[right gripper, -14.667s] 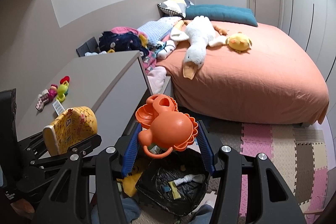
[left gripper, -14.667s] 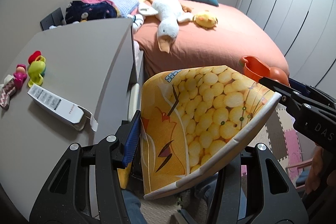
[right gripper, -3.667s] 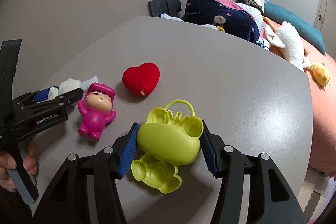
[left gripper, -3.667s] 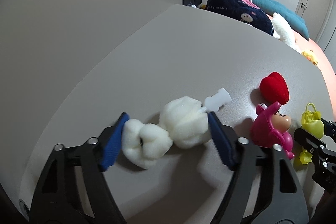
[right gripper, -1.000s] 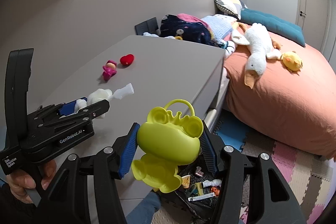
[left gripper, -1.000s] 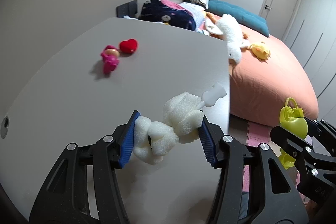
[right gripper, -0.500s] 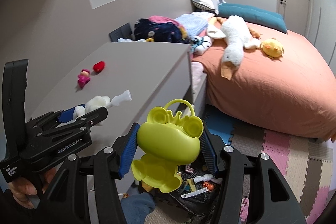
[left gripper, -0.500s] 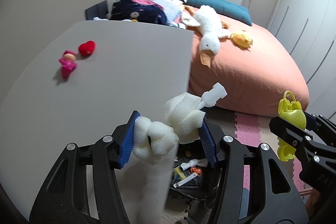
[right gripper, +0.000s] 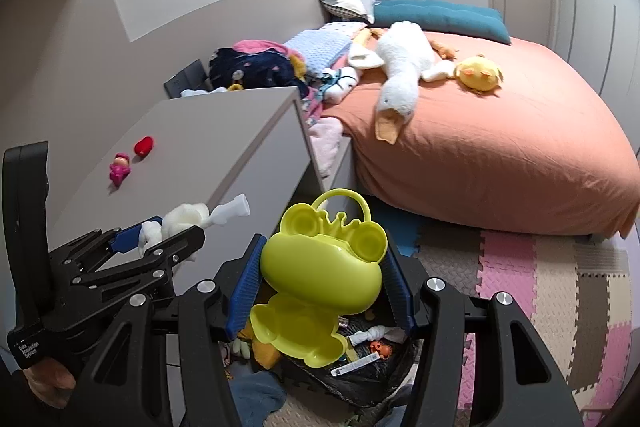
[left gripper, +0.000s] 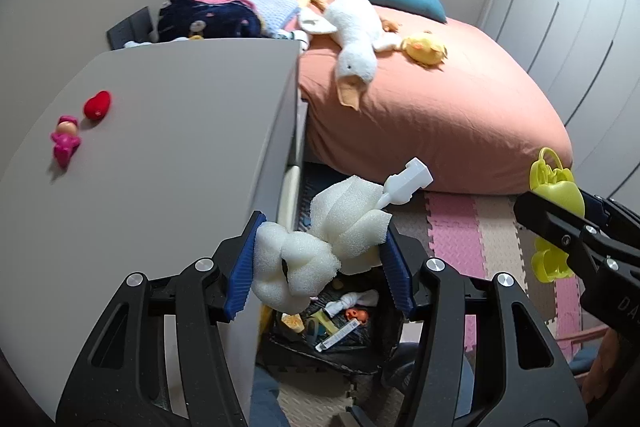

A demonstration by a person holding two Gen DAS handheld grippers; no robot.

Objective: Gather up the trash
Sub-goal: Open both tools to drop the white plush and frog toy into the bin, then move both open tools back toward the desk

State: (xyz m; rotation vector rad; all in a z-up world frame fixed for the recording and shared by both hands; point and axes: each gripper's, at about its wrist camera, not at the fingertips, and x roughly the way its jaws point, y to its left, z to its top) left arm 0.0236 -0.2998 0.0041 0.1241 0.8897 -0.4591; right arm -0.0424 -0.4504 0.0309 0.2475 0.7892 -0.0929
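The left gripper (right gripper: 160, 239) has small white words on its black handle. They look like "Data Acquisition System". On the right gripper (left gripper: 560, 227), seen from the left camera, only the letters "DA" show at the picture's edge. The long white strip in the trash bag (left gripper: 340, 333) has print on it, too small to read.

The left gripper squeezes a white foam brush (left gripper: 320, 243) between its blue pads (left gripper: 242, 263). The brush lies crosswise, from the left pad to the right pad. Its white plastic handle tip points up and to the right, toward the bed (left gripper: 460, 107).

The right gripper squeezes a yellow-green frog toy (right gripper: 320, 275). The frog's long side runs near to far. Its loop handle points to the far side, and its open lower half hangs down on the near side.

Both things hang in the air over the black trash bag on the floor, just right of the grey cabinet (left gripper: 180, 147). A pink doll (left gripper: 66, 141) and a red heart (left gripper: 97, 105) sit on the cabinet's far left.
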